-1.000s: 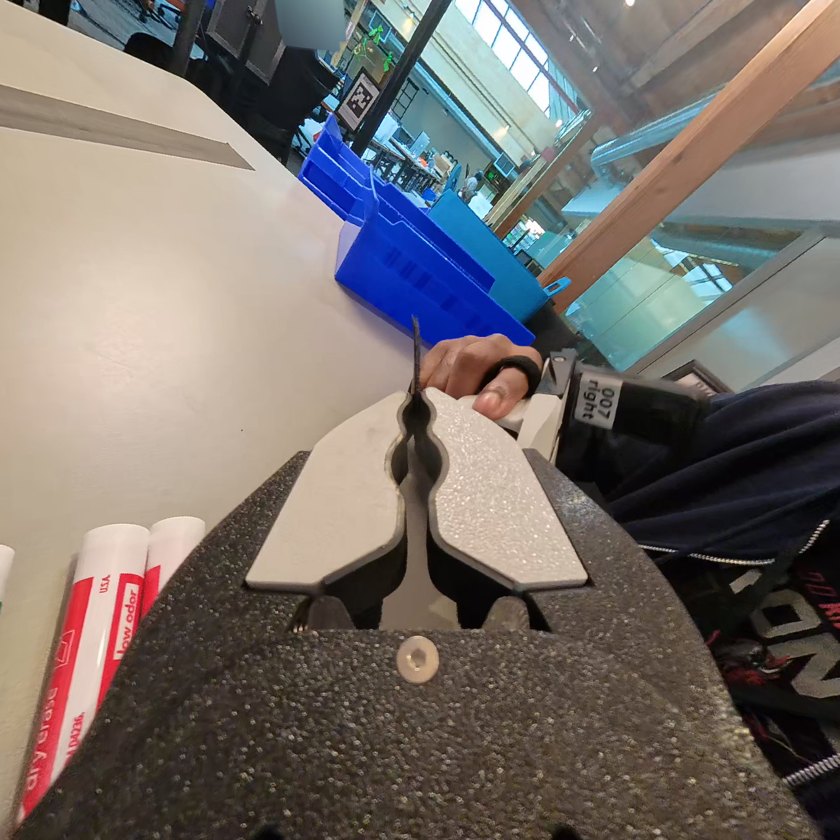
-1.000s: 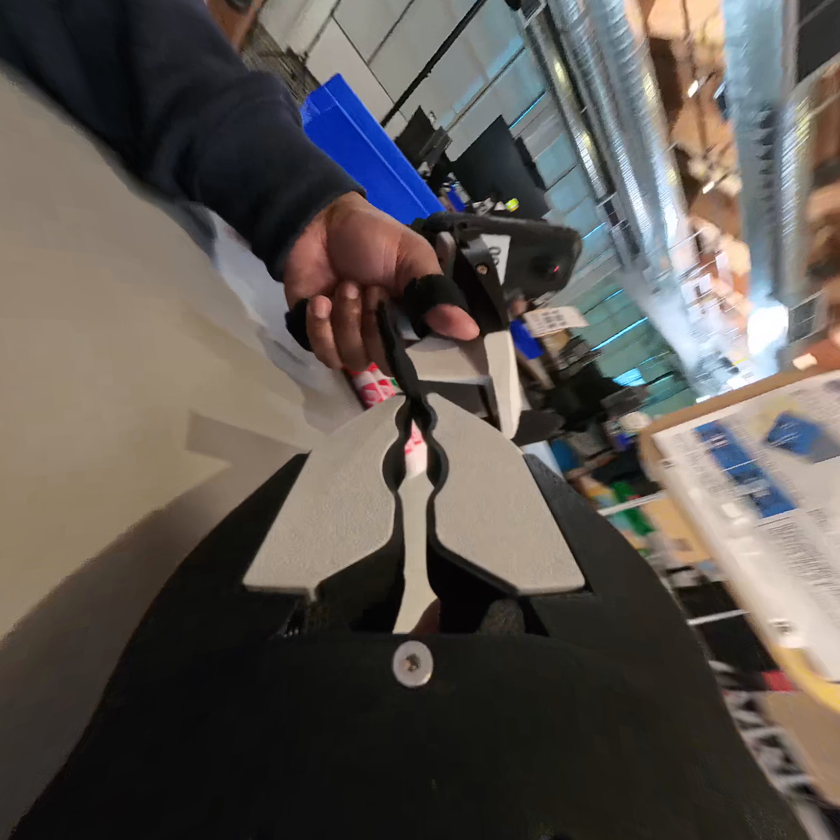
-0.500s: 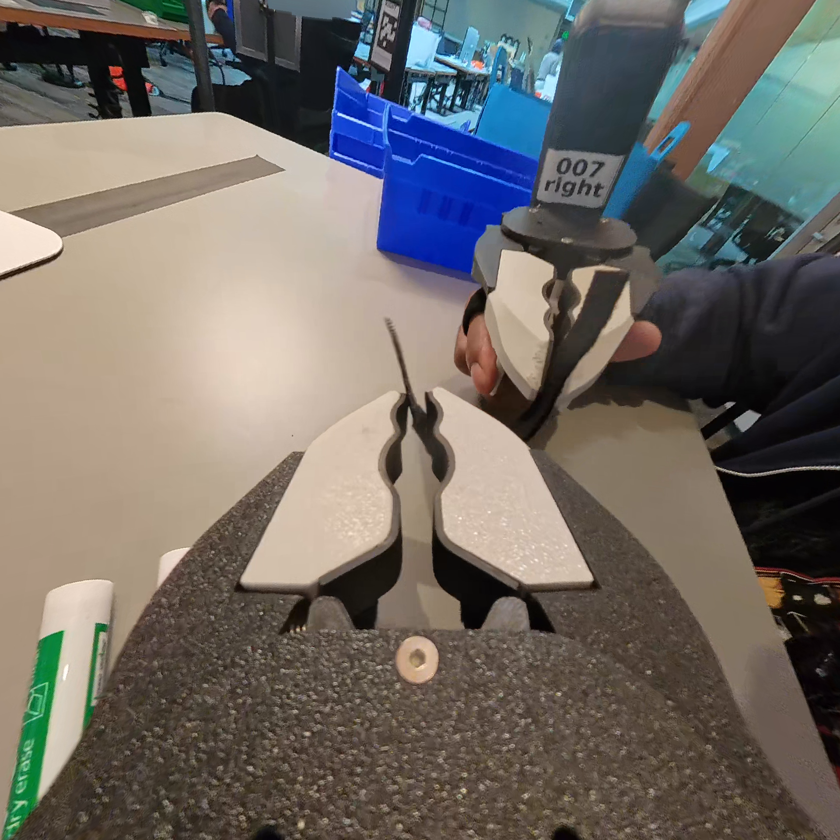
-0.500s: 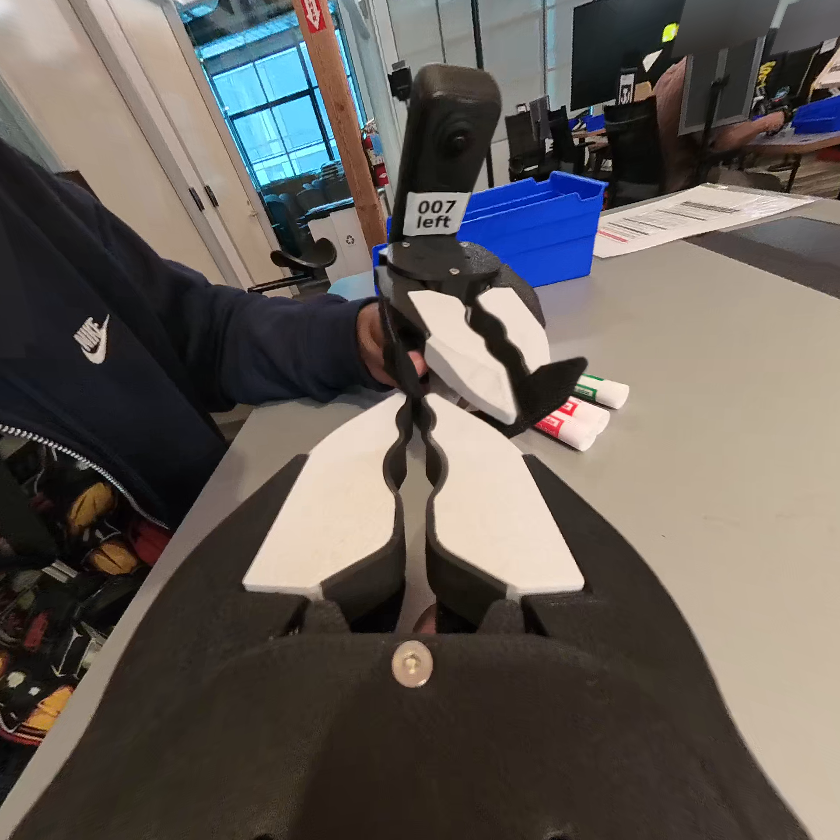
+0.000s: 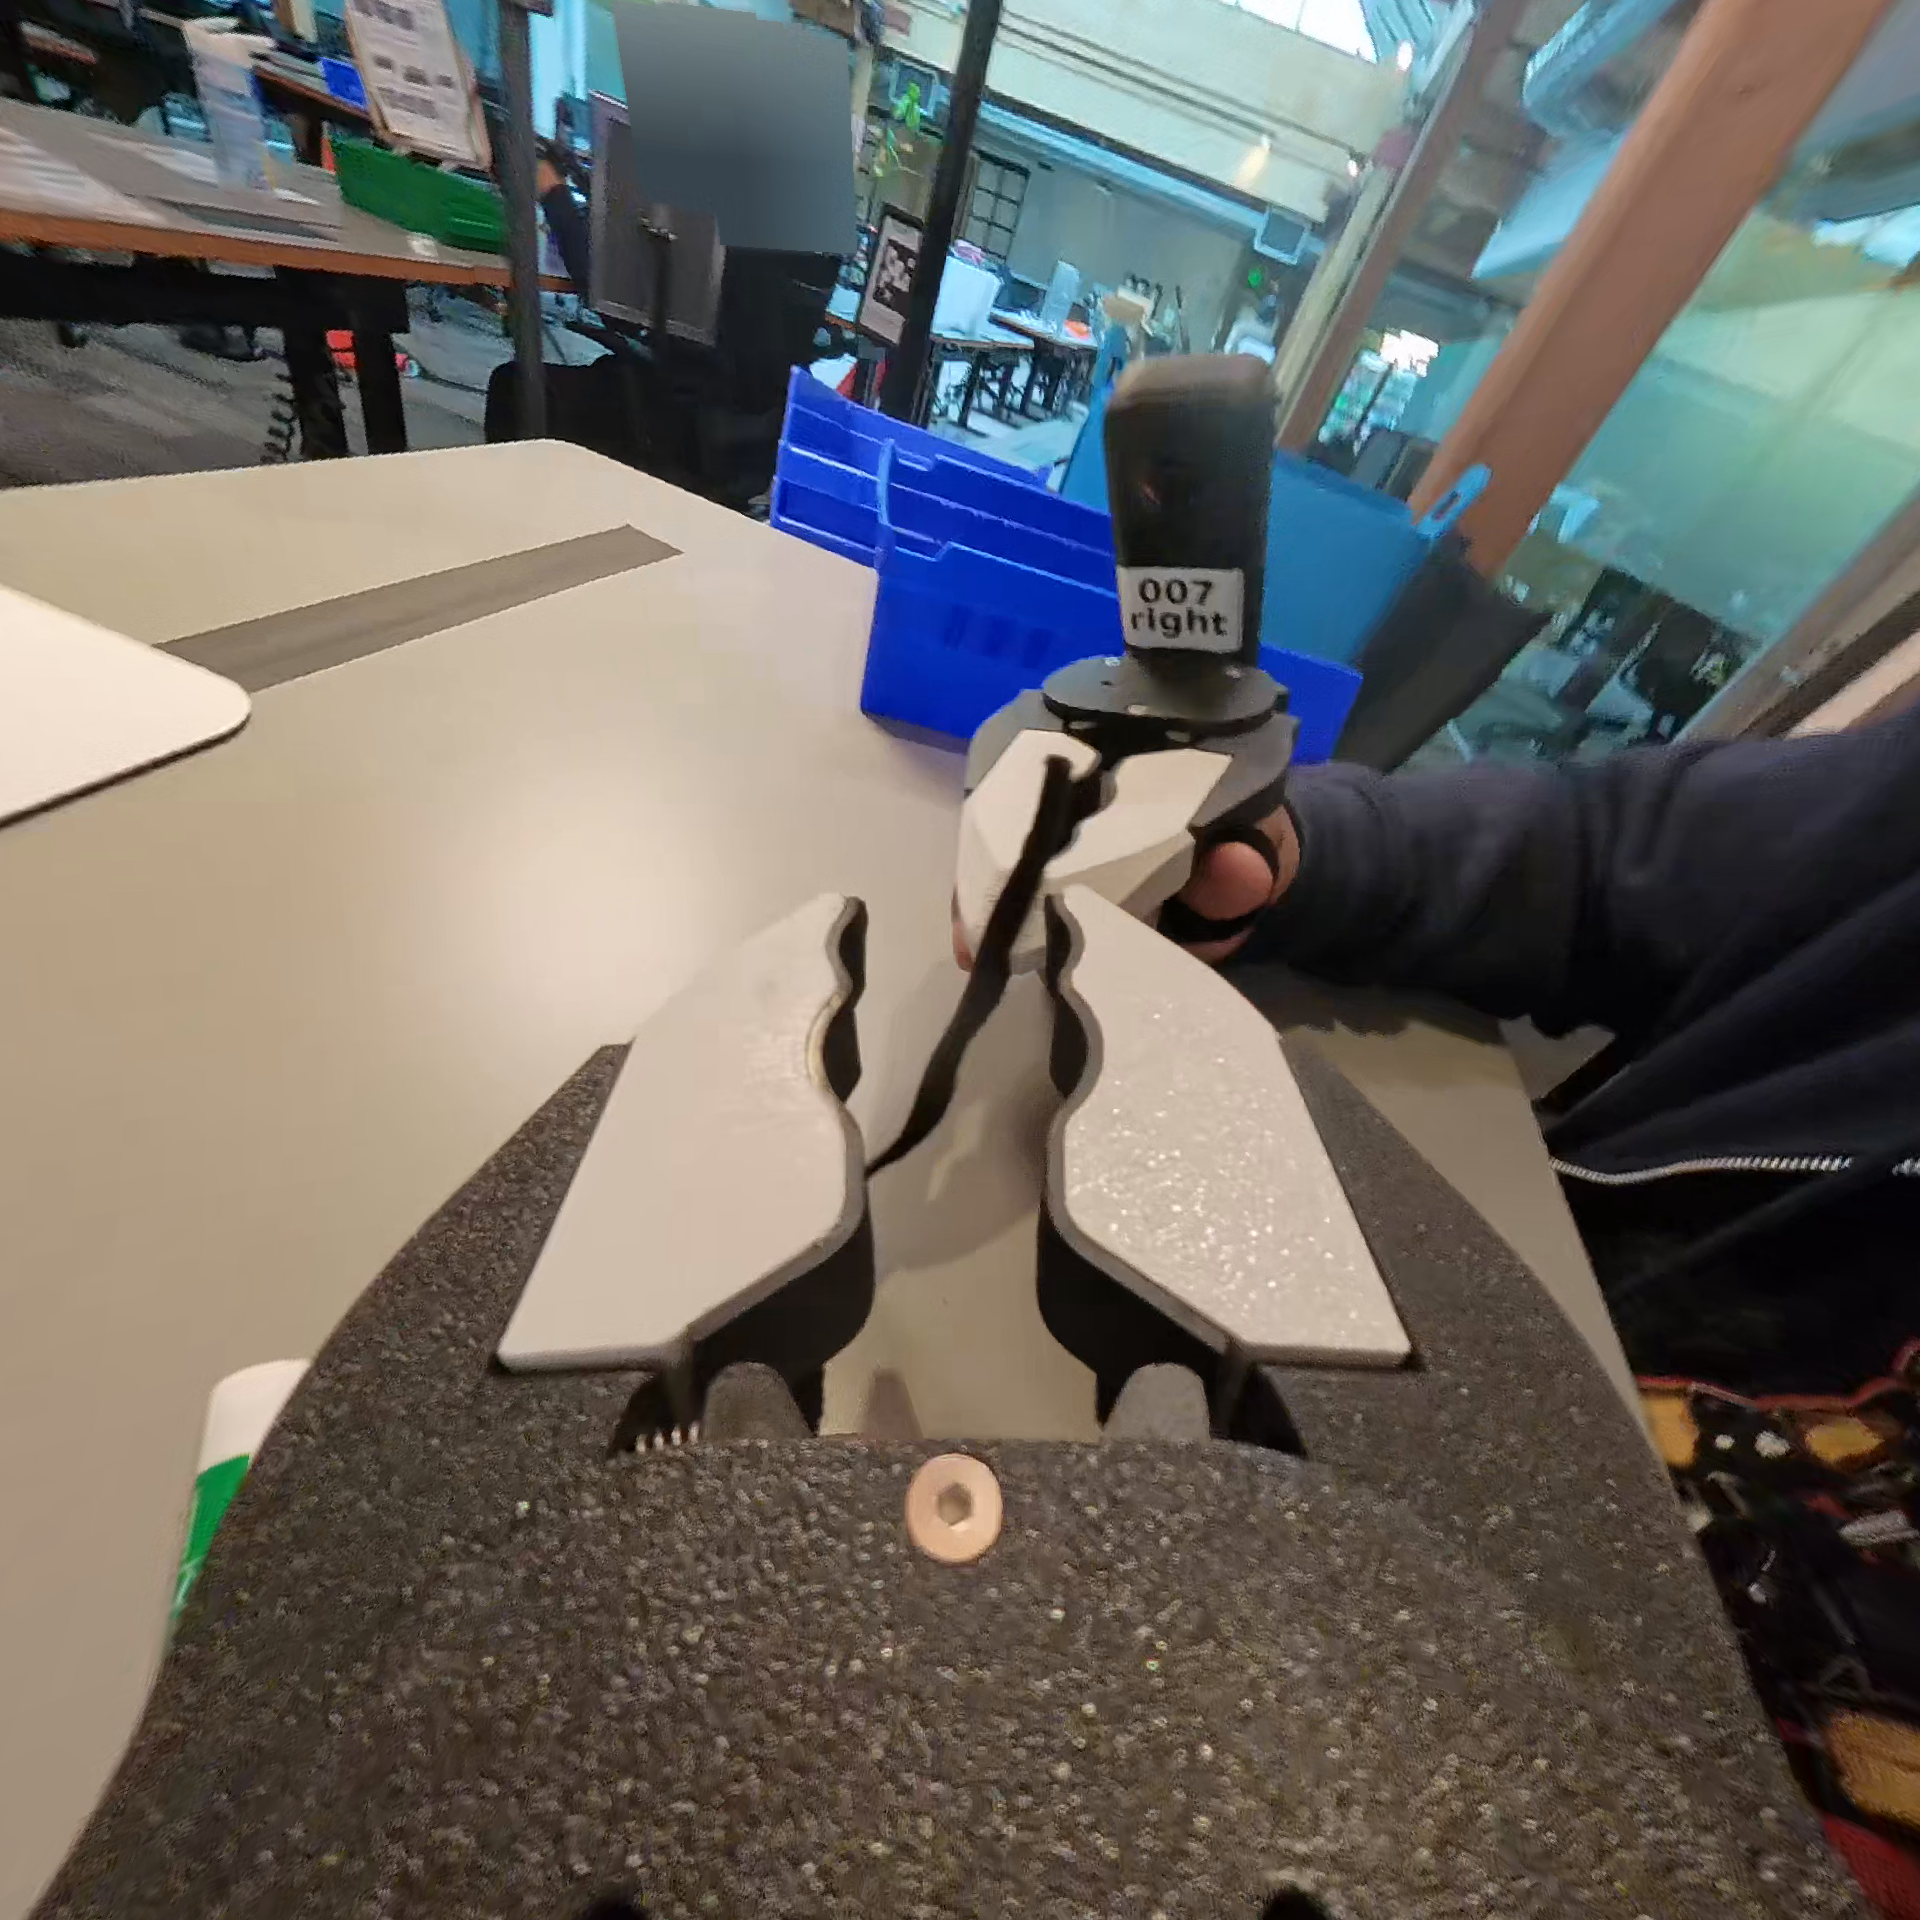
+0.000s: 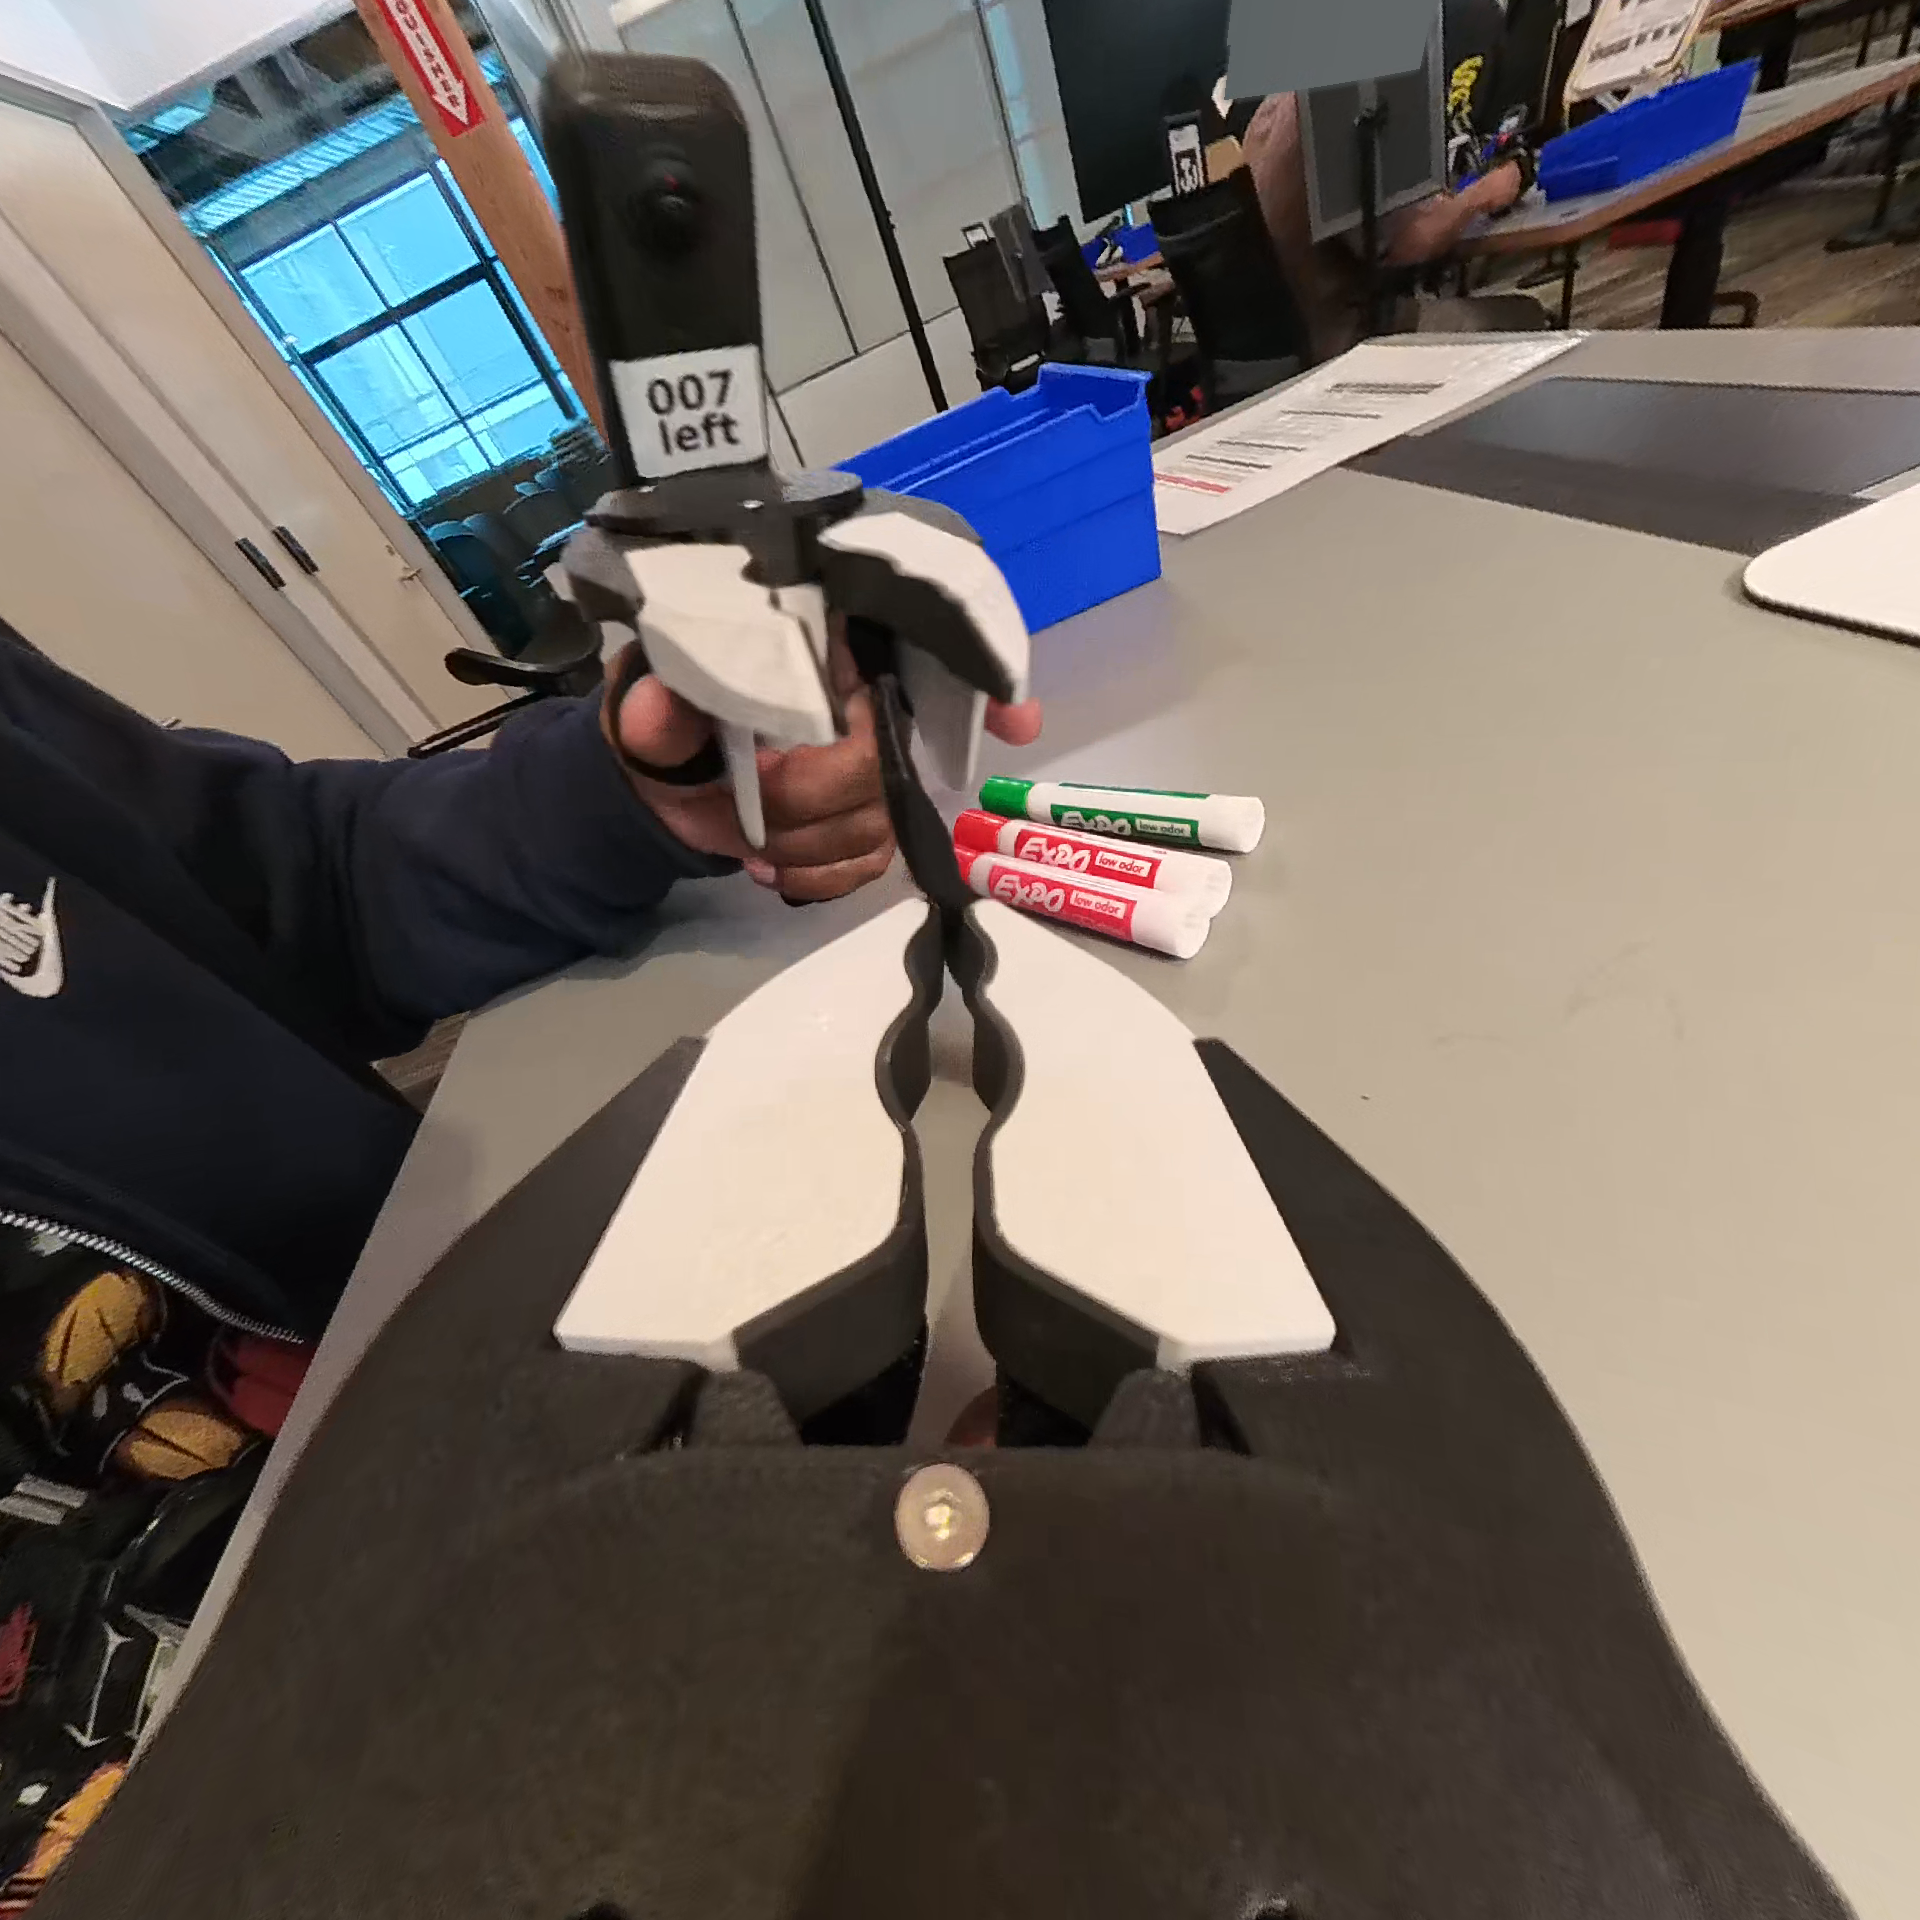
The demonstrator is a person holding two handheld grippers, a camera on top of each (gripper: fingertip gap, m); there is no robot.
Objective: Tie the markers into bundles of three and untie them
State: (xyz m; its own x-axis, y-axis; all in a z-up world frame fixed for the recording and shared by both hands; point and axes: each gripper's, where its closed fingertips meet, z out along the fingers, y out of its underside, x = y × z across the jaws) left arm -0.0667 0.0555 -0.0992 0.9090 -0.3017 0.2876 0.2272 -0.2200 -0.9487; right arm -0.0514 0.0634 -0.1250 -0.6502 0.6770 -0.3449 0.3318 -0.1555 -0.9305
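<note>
while my right gripper (image 6: 948,914) pinches a thin black strap (image 6: 914,821), my left gripper (image 5: 951,925) gapes empty; three smooth round markers (image 6: 1101,868) lie far right.

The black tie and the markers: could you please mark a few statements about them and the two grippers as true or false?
1. The right gripper is shut on the black tie. True.
2. The left gripper is shut on the tie. False: its fingers stand apart, and the tie runs loose between them.
3. Three markers lie side by side on the table. True.
4. All three markers are red. False: two are red and one is green.
5. The tie is wrapped around the markers. False: it runs between the grippers, and the markers lie unbound.
</note>
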